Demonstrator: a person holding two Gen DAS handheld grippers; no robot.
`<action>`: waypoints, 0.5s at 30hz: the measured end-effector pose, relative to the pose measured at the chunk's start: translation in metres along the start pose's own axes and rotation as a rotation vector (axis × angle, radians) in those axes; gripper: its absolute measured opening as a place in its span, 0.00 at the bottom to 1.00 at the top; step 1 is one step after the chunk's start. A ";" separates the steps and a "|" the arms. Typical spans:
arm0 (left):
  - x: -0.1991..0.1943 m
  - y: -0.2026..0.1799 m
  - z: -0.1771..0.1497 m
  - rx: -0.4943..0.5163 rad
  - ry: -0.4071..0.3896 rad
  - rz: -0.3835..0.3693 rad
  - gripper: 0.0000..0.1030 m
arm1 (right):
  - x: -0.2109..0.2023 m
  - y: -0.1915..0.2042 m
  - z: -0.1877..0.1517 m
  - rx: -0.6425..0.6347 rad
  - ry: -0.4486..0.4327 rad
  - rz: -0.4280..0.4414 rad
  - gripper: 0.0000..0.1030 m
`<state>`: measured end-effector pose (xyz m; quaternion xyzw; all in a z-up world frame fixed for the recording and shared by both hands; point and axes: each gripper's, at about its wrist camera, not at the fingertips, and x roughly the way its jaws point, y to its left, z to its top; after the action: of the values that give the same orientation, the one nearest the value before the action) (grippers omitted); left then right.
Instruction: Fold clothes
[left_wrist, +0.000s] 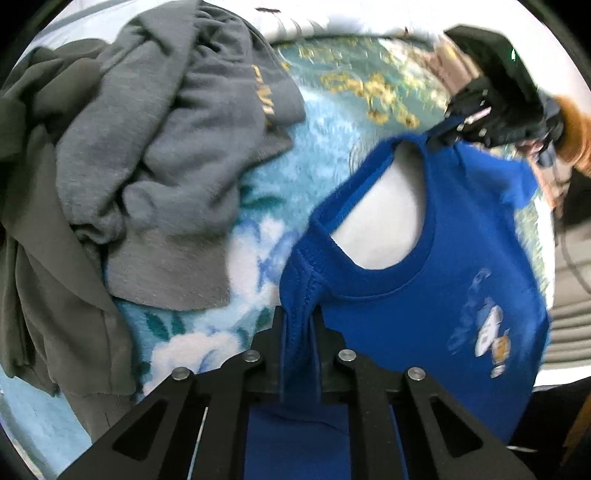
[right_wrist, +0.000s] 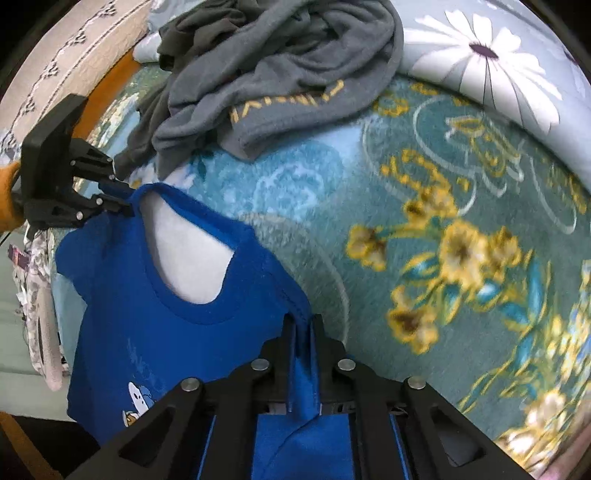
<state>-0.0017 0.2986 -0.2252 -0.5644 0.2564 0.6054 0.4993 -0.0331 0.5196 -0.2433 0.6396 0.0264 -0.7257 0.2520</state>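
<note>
We pinch the soft, light blue T-shirt (left_wrist: 424, 295) at both shoulders beside its neckline, left gripper (left_wrist: 298, 325) and right gripper (right_wrist: 301, 328) clamped on cloth.

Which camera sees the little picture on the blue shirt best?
The left wrist view: the blue shirt shows its whole small cartoon print there, though blurred. In the right wrist view the print is partly hidden behind the right gripper.

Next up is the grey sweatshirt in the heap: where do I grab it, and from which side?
Judging by its pose, take the grey sweatshirt by the ribbed edge beside the yellow lettering. That edge lies free on the floral blanket, facing the grippers, so come from above on the near side. The rest is bunched into the darker garment.
</note>
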 end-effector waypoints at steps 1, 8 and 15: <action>0.001 0.004 0.003 -0.018 -0.001 0.005 0.11 | 0.001 -0.006 0.005 0.005 0.000 -0.005 0.06; 0.013 0.058 -0.017 -0.106 0.014 0.027 0.11 | 0.014 -0.023 0.011 0.069 0.017 -0.008 0.06; 0.018 0.054 -0.017 -0.159 0.021 0.028 0.11 | 0.013 -0.030 0.010 0.119 0.011 -0.016 0.06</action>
<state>-0.0407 0.2696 -0.2596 -0.6048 0.2204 0.6248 0.4418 -0.0548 0.5385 -0.2623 0.6573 -0.0105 -0.7244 0.2075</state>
